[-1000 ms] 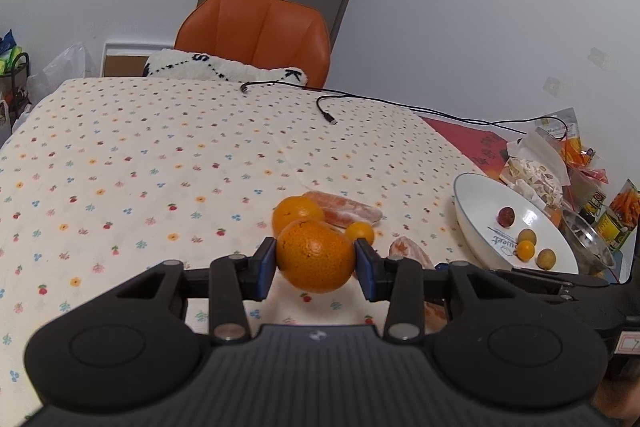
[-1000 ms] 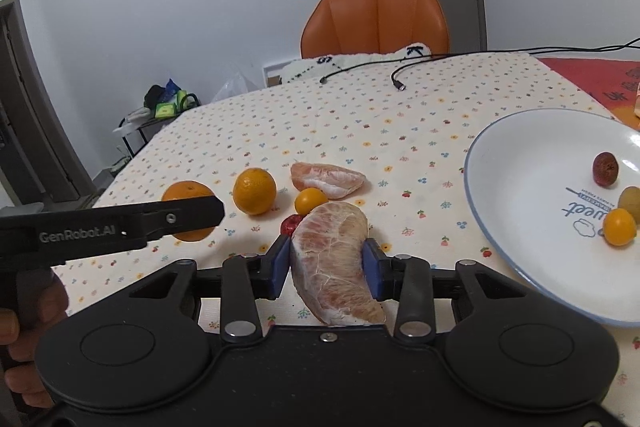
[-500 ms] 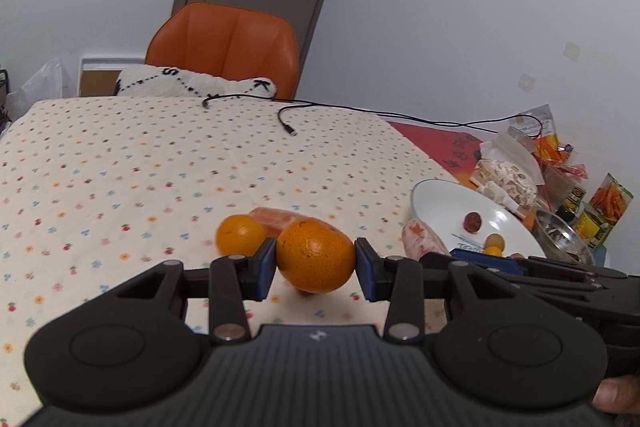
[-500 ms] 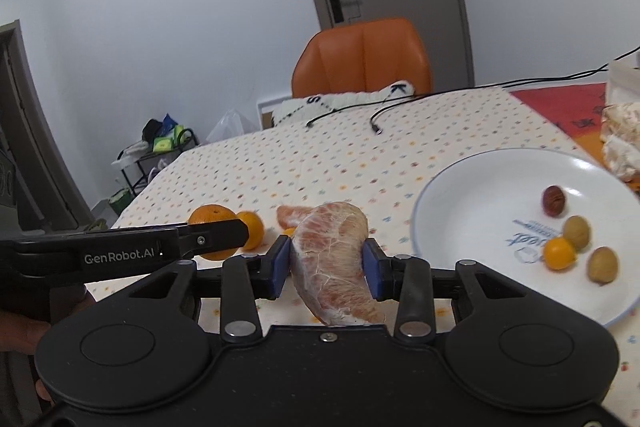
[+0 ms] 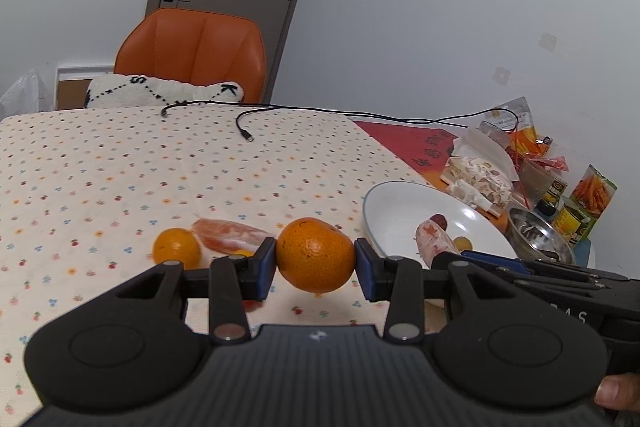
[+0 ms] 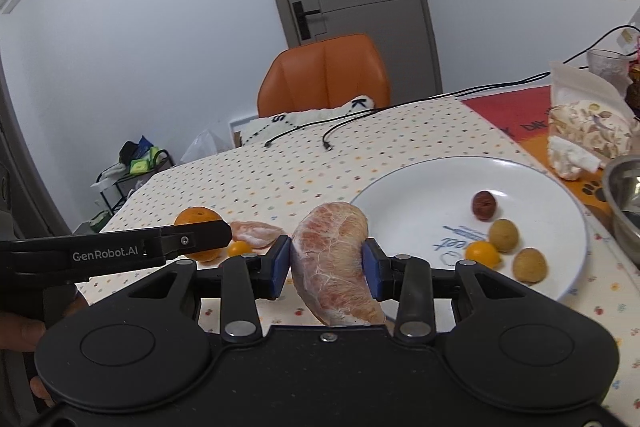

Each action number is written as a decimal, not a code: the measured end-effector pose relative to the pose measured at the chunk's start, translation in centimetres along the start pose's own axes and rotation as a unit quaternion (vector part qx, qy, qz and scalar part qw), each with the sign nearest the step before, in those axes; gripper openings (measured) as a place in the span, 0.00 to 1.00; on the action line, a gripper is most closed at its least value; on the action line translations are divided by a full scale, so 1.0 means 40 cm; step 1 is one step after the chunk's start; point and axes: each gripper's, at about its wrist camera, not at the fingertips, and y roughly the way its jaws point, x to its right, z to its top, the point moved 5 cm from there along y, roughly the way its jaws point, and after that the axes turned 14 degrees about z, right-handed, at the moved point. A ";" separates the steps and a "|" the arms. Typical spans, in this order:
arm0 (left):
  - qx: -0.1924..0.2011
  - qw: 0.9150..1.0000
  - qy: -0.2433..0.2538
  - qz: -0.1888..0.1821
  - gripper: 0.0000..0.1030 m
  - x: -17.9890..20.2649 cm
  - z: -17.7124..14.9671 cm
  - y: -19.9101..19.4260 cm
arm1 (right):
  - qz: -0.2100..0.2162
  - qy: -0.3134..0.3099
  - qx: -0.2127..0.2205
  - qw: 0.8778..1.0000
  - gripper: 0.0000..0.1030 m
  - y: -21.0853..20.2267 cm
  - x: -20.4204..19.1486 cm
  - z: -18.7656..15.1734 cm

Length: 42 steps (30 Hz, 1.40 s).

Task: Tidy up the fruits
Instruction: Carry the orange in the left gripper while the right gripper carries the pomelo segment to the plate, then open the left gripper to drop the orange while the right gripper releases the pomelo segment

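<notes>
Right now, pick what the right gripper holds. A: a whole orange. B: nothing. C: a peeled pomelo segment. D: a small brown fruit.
C: the right gripper is shut on the peeled pomelo segment, pink flesh clamped between its blue pads, short of the white plate.

One large orange [image 5: 316,254], round with bumpy skin, clamped between the blue pads of the left gripper [image 5: 316,263], lifted off the desk [image 5: 120,167]. One peeled pomelo segment [image 6: 334,259], pink with white veins, upright in the right gripper [image 6: 326,263], beside the plate [image 6: 420,187]. On the desk: second orange [image 5: 177,249], another pomelo segment [image 5: 230,235], small kumquat [image 6: 239,248]. On the white plate: dark red fruit [image 6: 484,204], two yellow-green fruits [image 6: 504,235], one kumquat [image 6: 483,254].
</notes>
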 end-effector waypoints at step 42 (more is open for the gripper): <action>-0.019 0.998 0.045 -0.048 0.39 0.209 0.011 0.106 | -0.044 0.041 0.025 0.998 0.37 -0.042 0.175 0.007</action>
